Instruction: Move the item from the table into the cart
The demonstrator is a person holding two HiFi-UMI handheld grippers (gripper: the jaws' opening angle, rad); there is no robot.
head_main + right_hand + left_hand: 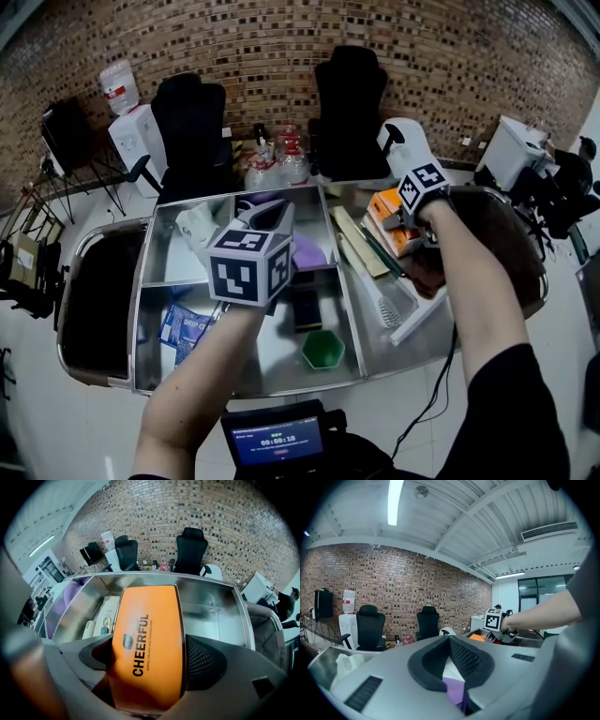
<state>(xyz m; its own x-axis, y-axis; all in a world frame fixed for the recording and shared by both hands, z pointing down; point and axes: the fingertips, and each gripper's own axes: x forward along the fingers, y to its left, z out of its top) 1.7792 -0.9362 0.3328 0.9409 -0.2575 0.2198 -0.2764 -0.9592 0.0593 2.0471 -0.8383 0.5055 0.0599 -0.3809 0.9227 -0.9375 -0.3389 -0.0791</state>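
Above the steel cart (211, 606), in its right bay, spread jaws of the right gripper (150, 651) flank the orange cardboard box (147, 620) lengthwise.

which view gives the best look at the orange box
The right gripper view: the orange box fills the middle of the frame, between the jaws of the right gripper, with its CHEERFUL print readable. The head view shows only an orange corner beside that gripper. The left gripper view shows a distant orange sliver.
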